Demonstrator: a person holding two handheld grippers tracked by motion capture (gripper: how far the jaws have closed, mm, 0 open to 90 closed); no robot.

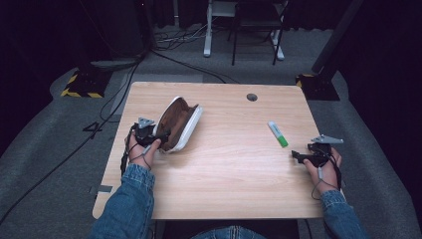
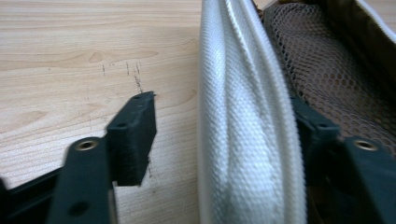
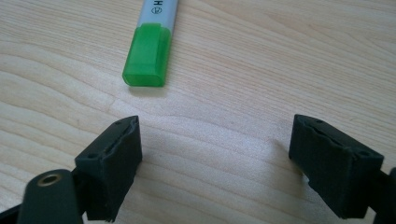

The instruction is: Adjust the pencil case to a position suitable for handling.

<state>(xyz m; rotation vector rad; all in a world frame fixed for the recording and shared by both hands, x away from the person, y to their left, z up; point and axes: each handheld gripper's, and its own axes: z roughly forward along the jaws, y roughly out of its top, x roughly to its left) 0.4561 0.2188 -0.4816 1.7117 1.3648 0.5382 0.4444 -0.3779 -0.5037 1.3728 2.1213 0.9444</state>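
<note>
An open white case (image 1: 181,122) with a brown lining lies tilted on the left half of the wooden table (image 1: 229,174). My left gripper (image 1: 160,135) is at its near end, open. In the left gripper view the jaws of the left gripper (image 2: 219,105) straddle the case's white woven wall (image 2: 243,140): one jaw is outside over the wood, and the other is inside against the brown mesh pocket (image 2: 327,70). A white highlighter with a green cap (image 1: 277,134) lies to the right. My right gripper (image 1: 297,155) rests open just short of it. The highlighter's green cap (image 3: 144,56) points toward the right gripper (image 3: 215,123).
A round cable hole (image 1: 252,97) sits near the table's far edge. Past the table, cables run over the grey floor, with stand bases marked yellow and black at the left (image 1: 82,84) and right (image 1: 314,82), and chair legs (image 1: 254,35) behind.
</note>
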